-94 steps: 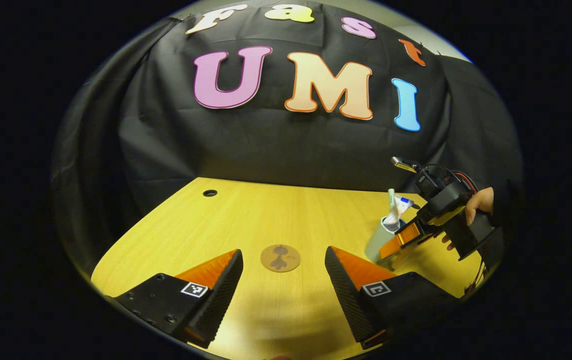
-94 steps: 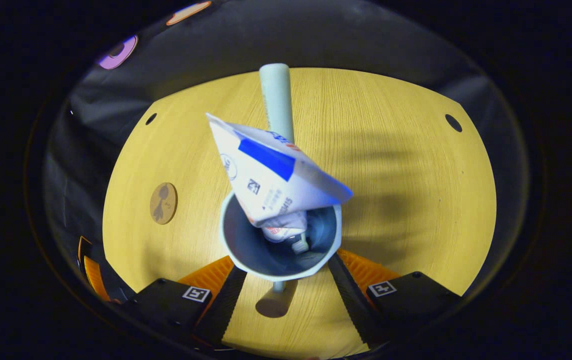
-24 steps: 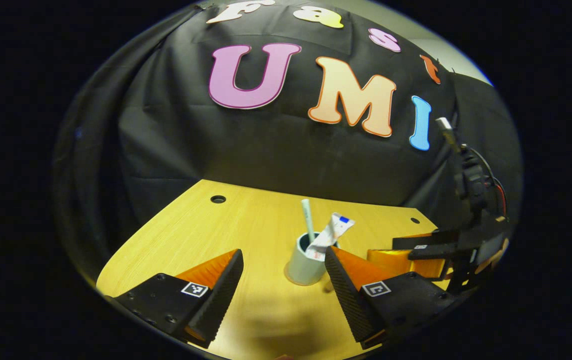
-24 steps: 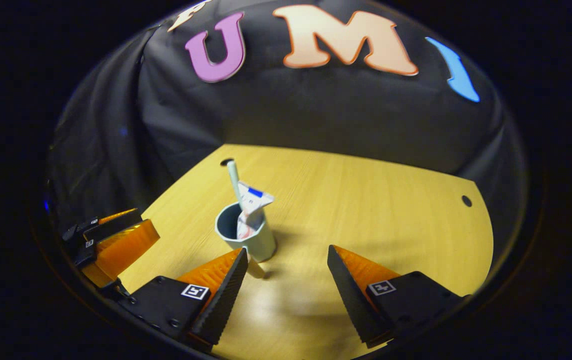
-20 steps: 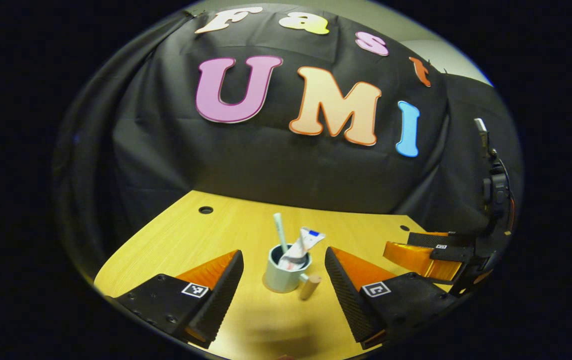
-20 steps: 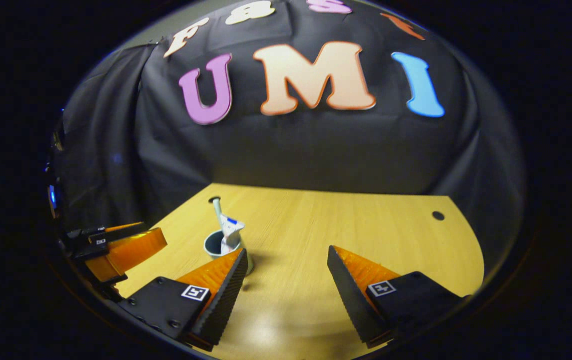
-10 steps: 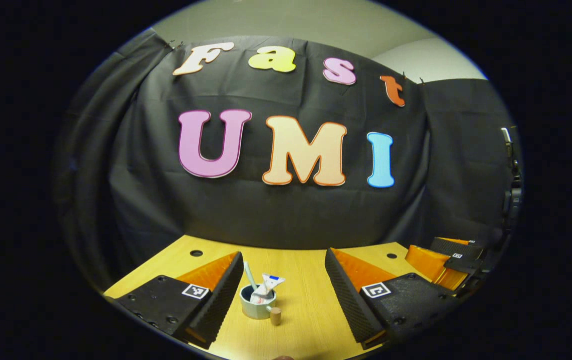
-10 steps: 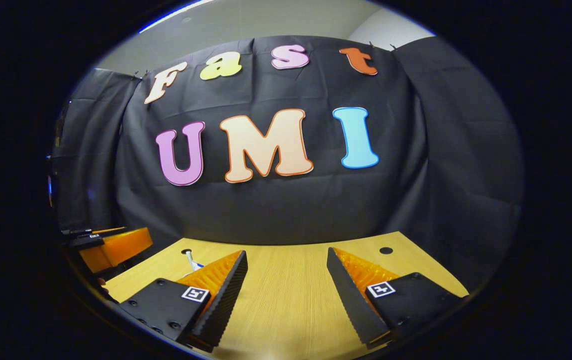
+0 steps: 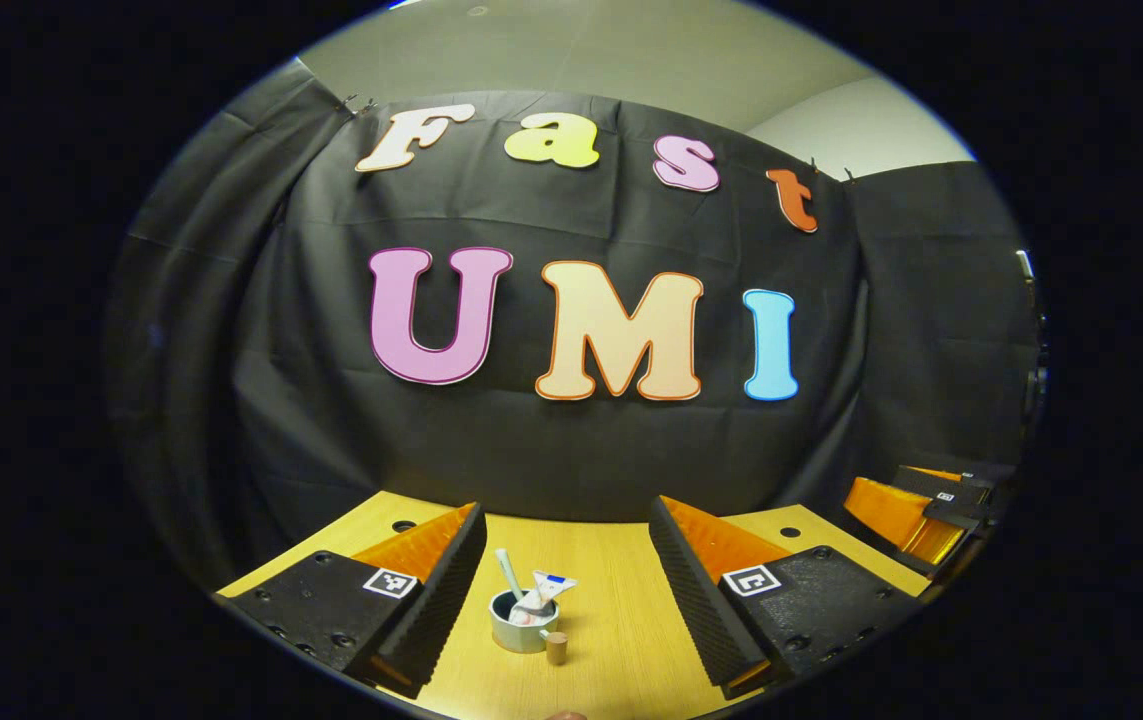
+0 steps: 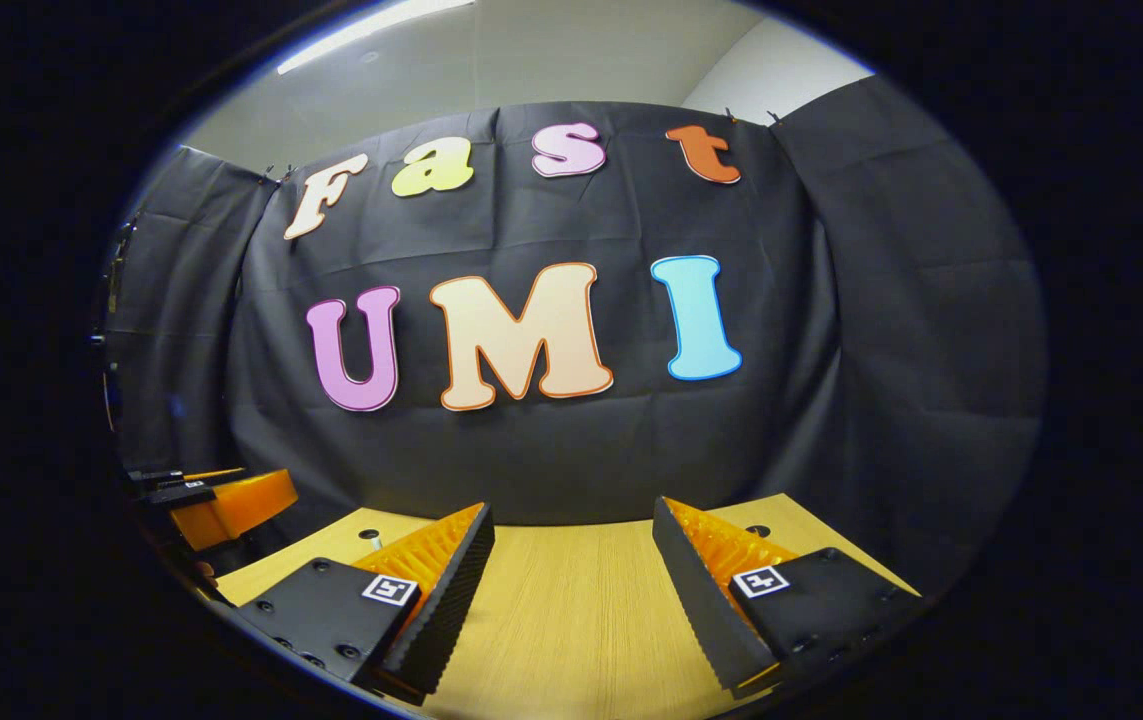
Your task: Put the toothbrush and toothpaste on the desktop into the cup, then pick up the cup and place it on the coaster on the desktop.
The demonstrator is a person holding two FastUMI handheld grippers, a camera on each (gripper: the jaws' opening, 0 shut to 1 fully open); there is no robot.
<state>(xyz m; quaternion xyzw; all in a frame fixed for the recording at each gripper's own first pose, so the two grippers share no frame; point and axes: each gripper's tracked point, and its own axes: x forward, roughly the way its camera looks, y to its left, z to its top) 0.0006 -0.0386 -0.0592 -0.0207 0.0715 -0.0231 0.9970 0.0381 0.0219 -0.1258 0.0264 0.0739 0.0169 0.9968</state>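
The pale grey cup (image 9: 521,634) stands on the wooden desktop (image 9: 621,620), low in the left gripper view between my left fingers and well beyond them. A toothbrush (image 9: 508,574) and a crumpled white toothpaste tube (image 9: 545,590) stick up out of it. Its wooden handle (image 9: 556,647) points toward me. I cannot make out the coaster; it seems hidden under the cup. My left gripper (image 9: 566,510) is open and holds nothing. The right gripper (image 10: 572,510) is open too, over bare desktop (image 10: 571,610).
The right gripper (image 9: 916,505) hangs at the right edge of the left gripper view. The left gripper (image 10: 226,505) is at the left in the right gripper view. Cable holes (image 10: 757,531) (image 9: 789,532) mark the desk's far corners, and black cloth closes the back.
The right gripper, earlier around the cup, has let it go with the cup moved to where the coaster lay. Both grippers have drawn back and tilted up; the cup looks smaller and lower.
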